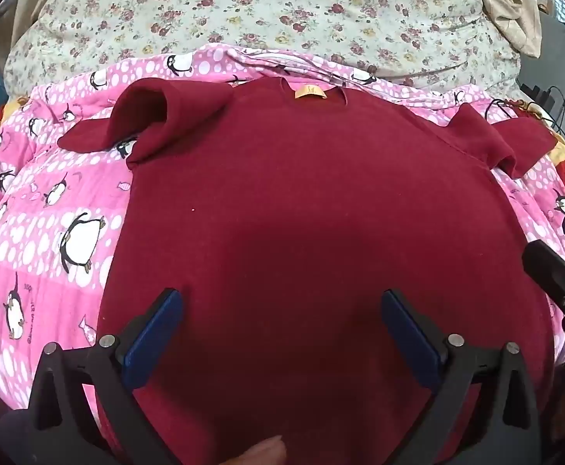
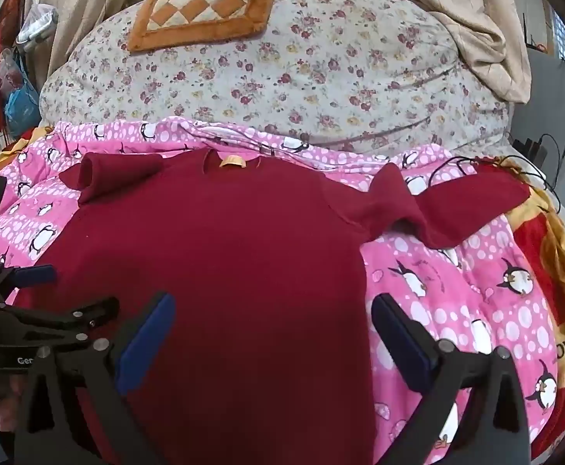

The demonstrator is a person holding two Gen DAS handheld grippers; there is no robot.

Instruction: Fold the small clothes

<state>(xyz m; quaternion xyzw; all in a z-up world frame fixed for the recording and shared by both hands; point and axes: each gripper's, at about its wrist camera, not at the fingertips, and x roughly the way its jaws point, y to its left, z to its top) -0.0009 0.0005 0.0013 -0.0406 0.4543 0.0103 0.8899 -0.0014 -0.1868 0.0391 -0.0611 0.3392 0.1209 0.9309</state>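
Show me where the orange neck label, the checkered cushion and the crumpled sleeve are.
orange neck label (image 1: 310, 93): left wrist view, label's middle.
checkered cushion (image 2: 204, 4): right wrist view, checkered centre.
crumpled sleeve (image 1: 142, 116): left wrist view, bunched fold.

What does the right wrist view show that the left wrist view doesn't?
Only the right wrist view shows the whole checkered cushion, the bags hanging at the far left, and the sweater's right sleeve out to its cuff.

Only the left wrist view shows the left sleeve up close, doubled over on itself.

Both show the red sweater lying flat on the penguin blanket, its yellow neck label, the floral quilt, and both grippers open above the hem: left gripper, right gripper.
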